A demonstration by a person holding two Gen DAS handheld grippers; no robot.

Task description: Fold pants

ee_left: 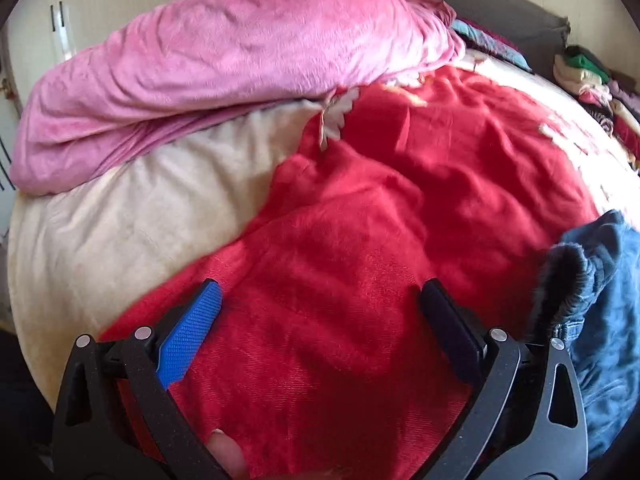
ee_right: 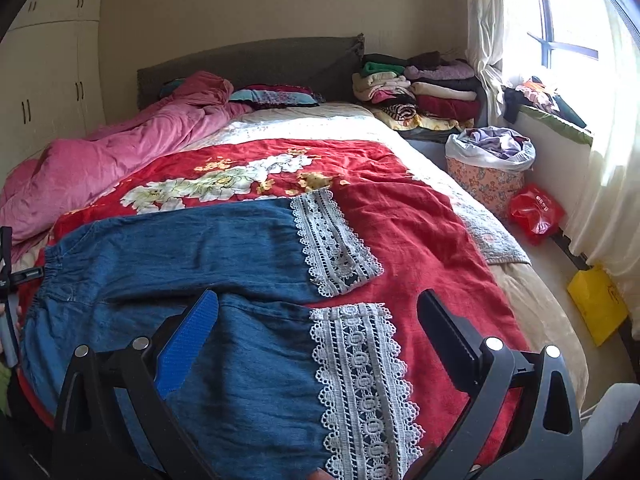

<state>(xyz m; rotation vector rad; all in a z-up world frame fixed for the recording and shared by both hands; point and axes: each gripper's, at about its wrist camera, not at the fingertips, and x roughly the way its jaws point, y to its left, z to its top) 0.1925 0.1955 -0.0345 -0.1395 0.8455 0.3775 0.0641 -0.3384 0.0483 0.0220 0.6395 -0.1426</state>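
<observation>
Blue denim pants (ee_right: 168,252) with white lace cuffs (ee_right: 332,240) lie flat across the red bedspread (ee_right: 420,224), waistband to the left, both legs to the right. My right gripper (ee_right: 318,304) is open and empty above the near leg, close to its lace cuff (ee_right: 364,384). My left gripper (ee_left: 320,296) is open and empty over the red bedspread (ee_left: 340,280), left of the pants' waistband (ee_left: 600,304). The left gripper also shows at the left edge of the right wrist view (ee_right: 8,272).
A pink duvet (ee_left: 224,64) is heaped along the bed's far side. Stacks of folded clothes (ee_right: 420,88) sit by the headboard. A laundry basket (ee_right: 488,168), a red bag (ee_right: 536,212) and a yellow bag (ee_right: 598,304) stand on the floor by the window.
</observation>
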